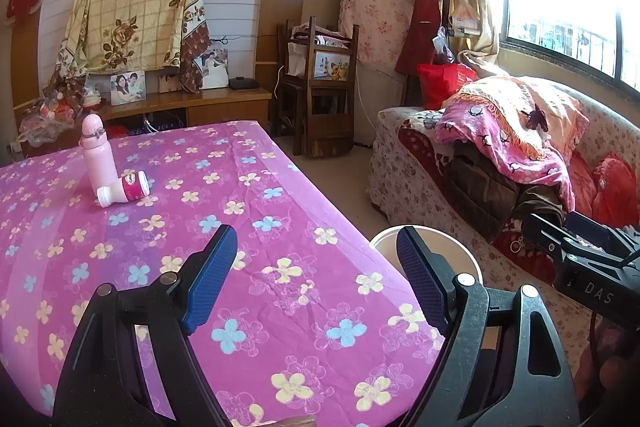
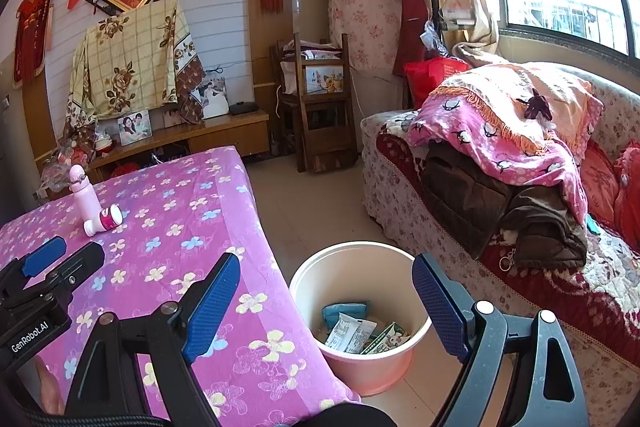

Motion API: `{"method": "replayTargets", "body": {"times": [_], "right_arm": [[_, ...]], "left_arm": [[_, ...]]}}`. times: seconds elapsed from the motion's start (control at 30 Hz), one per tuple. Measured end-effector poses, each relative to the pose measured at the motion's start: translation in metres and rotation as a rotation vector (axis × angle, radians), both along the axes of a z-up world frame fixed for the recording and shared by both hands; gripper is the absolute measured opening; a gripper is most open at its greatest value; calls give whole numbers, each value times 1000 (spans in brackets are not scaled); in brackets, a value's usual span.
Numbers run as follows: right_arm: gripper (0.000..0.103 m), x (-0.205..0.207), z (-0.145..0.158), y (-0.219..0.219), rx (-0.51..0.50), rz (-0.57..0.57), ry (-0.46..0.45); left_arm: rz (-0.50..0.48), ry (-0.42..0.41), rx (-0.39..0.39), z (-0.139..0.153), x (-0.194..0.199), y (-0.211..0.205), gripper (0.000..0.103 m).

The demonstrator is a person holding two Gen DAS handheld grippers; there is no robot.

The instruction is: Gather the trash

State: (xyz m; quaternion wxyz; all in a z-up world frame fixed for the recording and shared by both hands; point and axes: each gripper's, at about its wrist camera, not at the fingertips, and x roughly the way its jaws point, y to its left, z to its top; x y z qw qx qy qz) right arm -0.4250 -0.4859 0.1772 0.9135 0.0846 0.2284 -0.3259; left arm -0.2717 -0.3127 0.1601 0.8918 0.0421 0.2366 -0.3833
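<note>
A pink bin point(image 2: 362, 367) stands on the floor beside the table; inside lie a blue packet point(image 2: 344, 311), a white wrapper point(image 2: 352, 335) and a green carton point(image 2: 386, 339). Its rim point(image 1: 472, 259) shows in the left wrist view. My right gripper point(image 2: 326, 301) is open and empty above the bin. My left gripper point(image 1: 316, 273) is open and empty over the table's right edge; it also shows in the right wrist view point(image 2: 44, 261). A small white-and-magenta bottle point(image 1: 124, 189) lies on its side on the table, next to an upright pink flask point(image 1: 96, 157).
The table has a purple flowered cloth point(image 1: 248, 227). A sofa point(image 2: 520, 187) piled with blankets and clothes runs along the right. A wooden chair point(image 2: 316, 103) and a low cabinet point(image 2: 224, 135) stand at the back wall.
</note>
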Motion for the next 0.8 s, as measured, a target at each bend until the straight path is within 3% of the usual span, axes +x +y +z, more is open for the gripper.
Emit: {"method": "replayTargets", "body": {"times": [0.2,0.8], "right_arm": [[86,1,-2,-4,9,3,0],[86,3,-4,-6,3,12,12]], "left_arm": [[28,-27,35,-3,-2,0,81],[21,-36,41,-4,-5,-2,81]]}}
